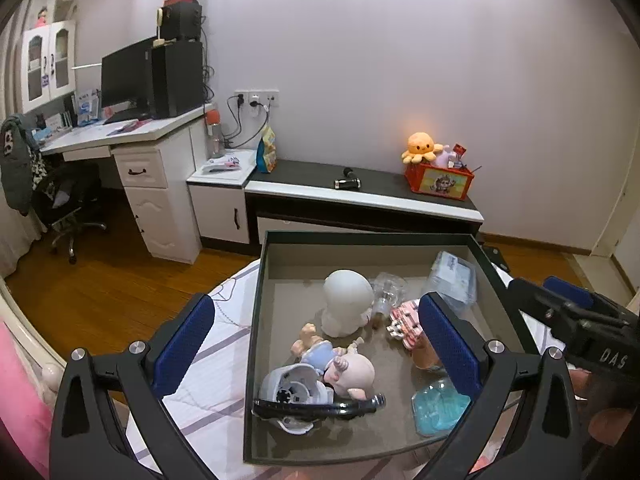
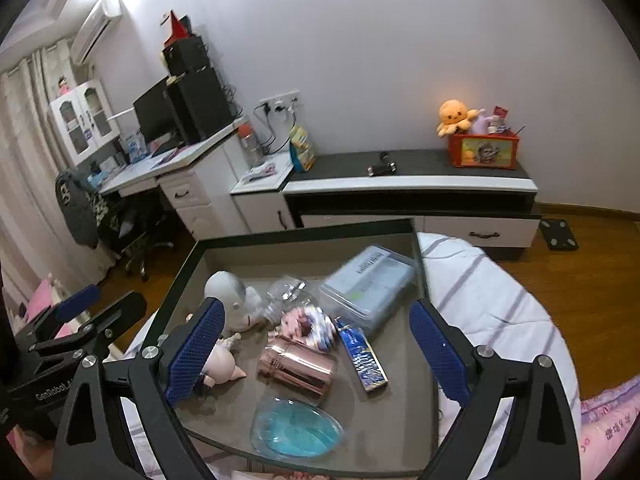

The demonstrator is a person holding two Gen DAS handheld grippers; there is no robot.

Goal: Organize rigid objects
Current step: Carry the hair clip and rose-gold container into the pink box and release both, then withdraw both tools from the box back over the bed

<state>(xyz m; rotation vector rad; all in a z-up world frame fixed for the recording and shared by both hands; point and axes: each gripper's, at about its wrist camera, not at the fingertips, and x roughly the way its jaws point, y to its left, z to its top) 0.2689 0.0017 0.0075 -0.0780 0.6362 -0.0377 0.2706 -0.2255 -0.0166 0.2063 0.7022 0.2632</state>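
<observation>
Both tongs hang with jaws apart and nothing between them over a dark, shallow rectangular tray [image 2: 416, 240] on a striped bedsheet [image 2: 480, 280].

One clear plastic lidded box [image 2: 368, 284] with an unreadable label lies in the tray's far right corner; one white rounded figurine [image 1: 346, 304] stands near the far edge; one rose-gold metal cup [image 2: 296, 368] lies on its side mid-tray; one blue translucent oval case [image 2: 296, 428] sits by the near edge; one blue foil bar [image 2: 362, 356] lies right of the cup. The right gripper [image 2: 316, 356] straddles cup and bar. The left gripper [image 1: 316, 344], marked "GenRobot", spans the tray's left edge; the right one reads "DAS".
</observation>
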